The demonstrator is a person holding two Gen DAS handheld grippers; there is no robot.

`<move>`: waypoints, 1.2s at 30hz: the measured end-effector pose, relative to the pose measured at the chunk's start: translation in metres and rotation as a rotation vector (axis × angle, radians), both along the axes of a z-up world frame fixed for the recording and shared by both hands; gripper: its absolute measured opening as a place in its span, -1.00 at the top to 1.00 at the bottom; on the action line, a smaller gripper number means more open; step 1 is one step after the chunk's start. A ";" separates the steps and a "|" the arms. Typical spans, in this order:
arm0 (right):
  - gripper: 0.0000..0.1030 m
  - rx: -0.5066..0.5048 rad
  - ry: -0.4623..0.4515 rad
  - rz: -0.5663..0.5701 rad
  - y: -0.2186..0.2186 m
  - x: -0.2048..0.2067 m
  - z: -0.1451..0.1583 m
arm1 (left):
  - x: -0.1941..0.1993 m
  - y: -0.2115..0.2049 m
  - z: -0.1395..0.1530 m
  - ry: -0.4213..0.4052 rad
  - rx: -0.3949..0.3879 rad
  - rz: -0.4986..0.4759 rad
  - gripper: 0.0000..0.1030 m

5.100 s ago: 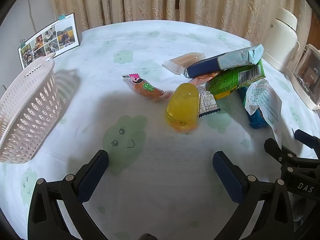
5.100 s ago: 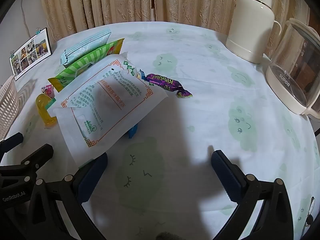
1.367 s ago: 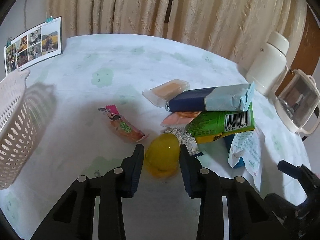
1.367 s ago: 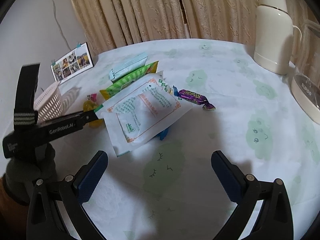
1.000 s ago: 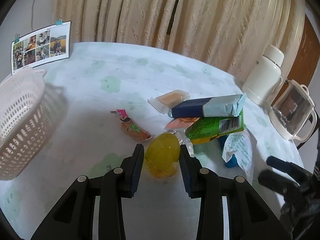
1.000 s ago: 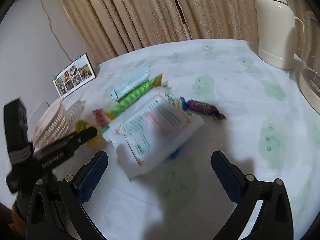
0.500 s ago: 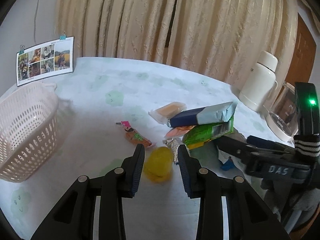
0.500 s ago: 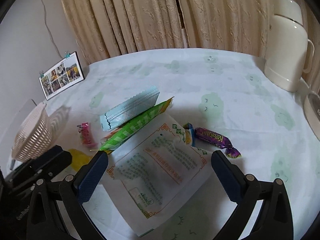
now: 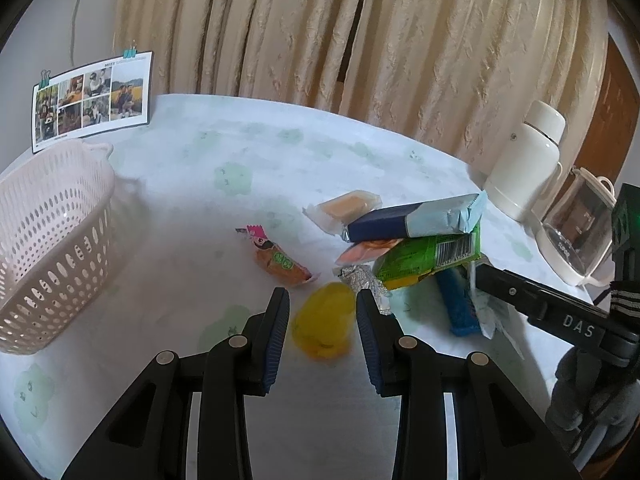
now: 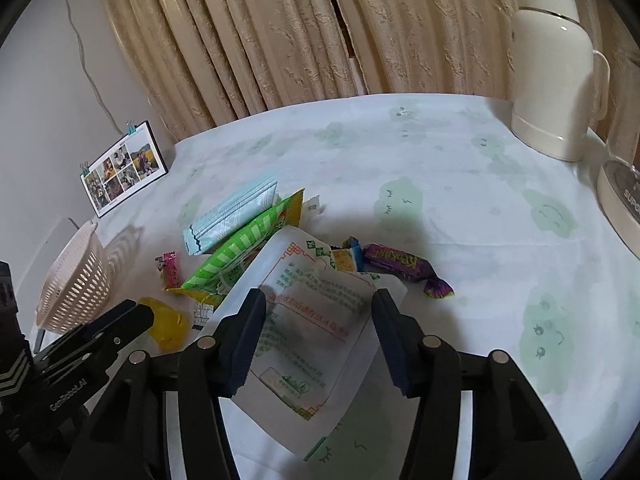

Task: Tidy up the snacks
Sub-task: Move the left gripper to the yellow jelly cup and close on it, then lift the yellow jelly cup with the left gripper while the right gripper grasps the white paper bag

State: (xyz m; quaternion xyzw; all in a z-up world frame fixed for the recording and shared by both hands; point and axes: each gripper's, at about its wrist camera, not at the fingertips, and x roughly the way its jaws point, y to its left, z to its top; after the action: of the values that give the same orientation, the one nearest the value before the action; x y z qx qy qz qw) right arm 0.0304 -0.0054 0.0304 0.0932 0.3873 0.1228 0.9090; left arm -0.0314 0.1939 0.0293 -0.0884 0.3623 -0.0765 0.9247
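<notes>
Step in hand: I judge it to be the pickup of the yellow jelly cup, which then goes to the white basket.
Left fingers: my left gripper is narrowed around the cup, one pad on each side; I cannot tell whether both pads are touching it, and it may be off the surface already.
Right fingers: my right gripper is partly open over the white printed pouch, holding nothing that I can see.
Where the snacks are: the cup sits at the near edge of the heap; a crinkled silver wrapper lies just beside my right-hand pad, the orange chicken-print packet just beyond the left one. The green pack and blue-and-pale bar are stacked behind.
Basket: well apart, to the left on the surface, and it looks empty from here.
Doing it well: the cup looks soft and rounded, so I would squeeze its widest part gently, keep it level and lift straight up.
Watch for: the silver wrapper snagging under the pad and dragging along.
Right side: I would let the pouch wait until the left is clear, as the two tools are close.
</notes>
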 end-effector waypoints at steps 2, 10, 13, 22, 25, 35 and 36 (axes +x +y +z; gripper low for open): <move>-0.15 -0.005 0.001 -0.017 -0.001 -0.001 -0.001 | 0.003 0.001 -0.002 0.018 -0.009 0.000 0.22; -0.53 0.001 0.063 -0.049 -0.003 0.003 -0.013 | 0.016 0.000 -0.017 0.119 -0.023 -0.001 0.11; -0.56 0.005 0.079 -0.038 -0.002 0.005 -0.017 | 0.020 -0.004 -0.018 0.120 -0.012 -0.005 0.11; -0.05 -0.020 0.077 -0.004 0.006 0.002 -0.018 | 0.023 -0.004 -0.015 0.091 -0.047 -0.028 0.32; 0.22 -0.008 0.074 0.025 0.011 -0.001 -0.016 | 0.019 -0.002 -0.012 0.071 -0.056 -0.025 0.32; 0.37 0.005 0.033 -0.021 0.005 -0.008 -0.002 | -0.002 0.007 0.010 -0.065 -0.053 0.008 0.32; 0.37 0.013 0.029 -0.024 0.004 -0.009 -0.001 | -0.004 0.008 0.013 -0.079 -0.056 0.014 0.32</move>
State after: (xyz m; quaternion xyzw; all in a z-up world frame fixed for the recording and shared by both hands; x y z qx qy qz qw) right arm 0.0218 -0.0016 0.0296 0.1057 0.3982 0.1131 0.9041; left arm -0.0355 0.2018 0.0419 -0.1135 0.3227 -0.0834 0.9360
